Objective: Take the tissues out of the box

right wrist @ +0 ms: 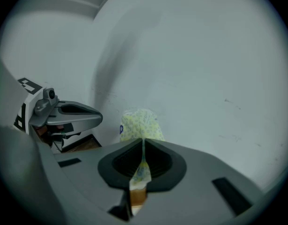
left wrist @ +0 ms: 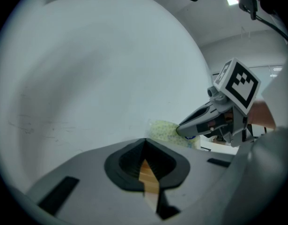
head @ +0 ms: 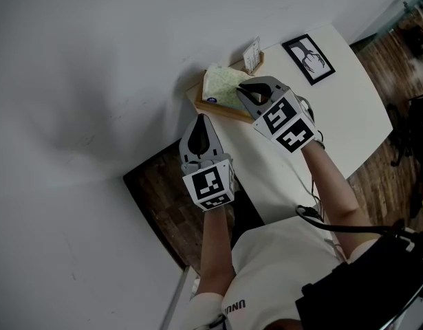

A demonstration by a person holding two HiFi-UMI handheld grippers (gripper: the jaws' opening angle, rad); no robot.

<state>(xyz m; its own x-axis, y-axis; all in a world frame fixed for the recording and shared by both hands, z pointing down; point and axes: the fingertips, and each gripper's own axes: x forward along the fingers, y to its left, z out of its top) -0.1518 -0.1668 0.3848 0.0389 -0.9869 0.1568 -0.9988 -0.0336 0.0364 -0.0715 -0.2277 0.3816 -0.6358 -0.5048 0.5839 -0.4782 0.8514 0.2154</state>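
Left gripper (head: 201, 119) clenched empty; at two o'clock right gripper (head: 242, 89) pinches tissue pack (head: 221, 84); thin hold could slip

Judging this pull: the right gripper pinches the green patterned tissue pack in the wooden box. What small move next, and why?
Probably lift the right gripper a little, straight up: its jaws are shut on a fold of the pale green patterned tissue pack, which sits in the shallow wooden box. The left gripper, shut and empty, hangs apart.

White shirt (head: 266, 260): letters "UNU", rest cut off. Card (head: 252, 55): print illegible.
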